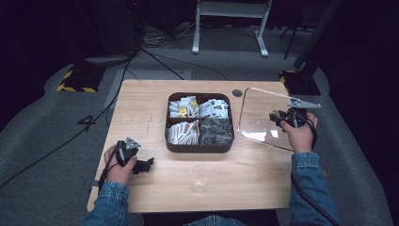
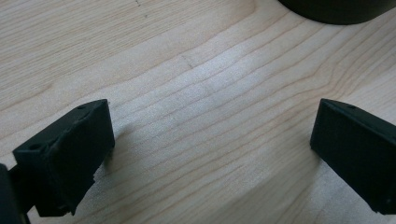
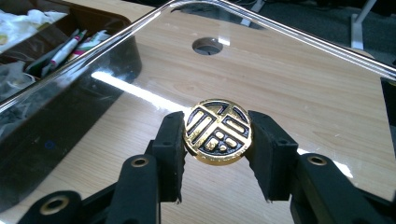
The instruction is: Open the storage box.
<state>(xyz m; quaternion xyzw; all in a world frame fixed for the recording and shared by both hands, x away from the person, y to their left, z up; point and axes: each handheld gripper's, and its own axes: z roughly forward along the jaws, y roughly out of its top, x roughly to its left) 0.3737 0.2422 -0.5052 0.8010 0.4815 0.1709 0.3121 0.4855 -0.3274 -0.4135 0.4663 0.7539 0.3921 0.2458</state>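
At the table's right, the right gripper (image 3: pixel 217 156) clamps the gold knob (image 3: pixel 218 131) of a clear lid (image 1: pixel 261 115), held tilted beside the box (image 1: pixel 199 122). The left gripper (image 2: pixel 210 154) rests wide apart on bare wood.

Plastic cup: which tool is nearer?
Left. The left tool sits on the table just left of the plastic cup; the right tool is far across, shut on the lid knob.

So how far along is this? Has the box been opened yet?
Done: the clear lid is off the box, whose four compartments lie open. In hand: the right tongs grip the lid's gold knob, holding it over the table. Left: setting it down. The left tongs sit open, idle.
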